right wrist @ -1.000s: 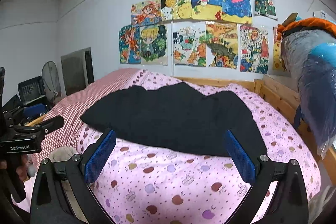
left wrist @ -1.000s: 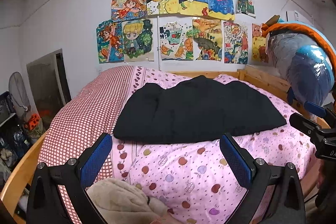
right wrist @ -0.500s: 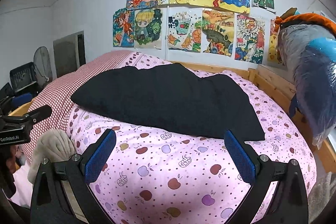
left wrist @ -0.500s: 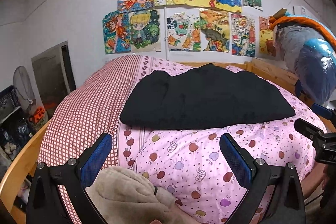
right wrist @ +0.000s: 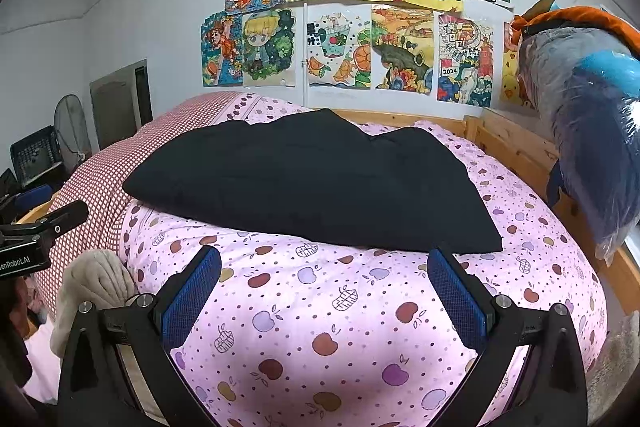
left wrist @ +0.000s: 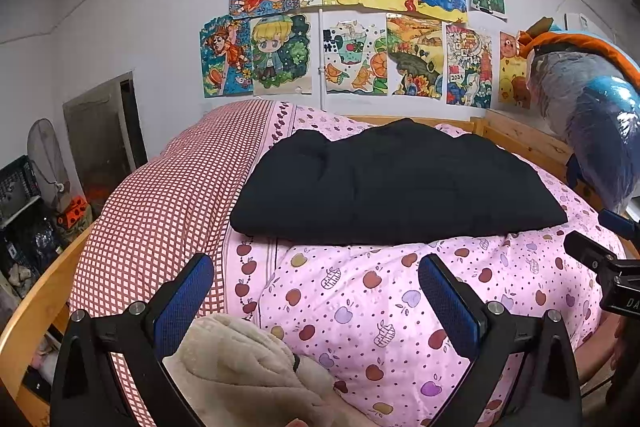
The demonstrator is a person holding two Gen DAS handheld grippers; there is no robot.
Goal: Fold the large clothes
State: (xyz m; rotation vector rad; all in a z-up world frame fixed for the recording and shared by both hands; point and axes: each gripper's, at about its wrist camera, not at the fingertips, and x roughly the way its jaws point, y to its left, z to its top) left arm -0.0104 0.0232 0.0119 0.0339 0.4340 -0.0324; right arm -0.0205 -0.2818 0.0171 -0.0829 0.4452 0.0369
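A large black padded garment lies folded flat on the pink apple-print quilt on the bed; it also shows in the right wrist view. My left gripper is open and empty, held before the near edge of the quilt, short of the garment. My right gripper is open and empty, over the quilt just short of the garment's near edge. Each gripper shows at the edge of the other's view.
A red checked cover lies left of the quilt. A beige plush cloth sits at the near left. A wooden bed frame runs along the right, with plastic-wrapped clothes hanging over it. A fan and crates stand at left.
Both grippers have moved lower and closer to the bed, so the quilt and garment fill more of each view. Both stay open; the garment has not moved.
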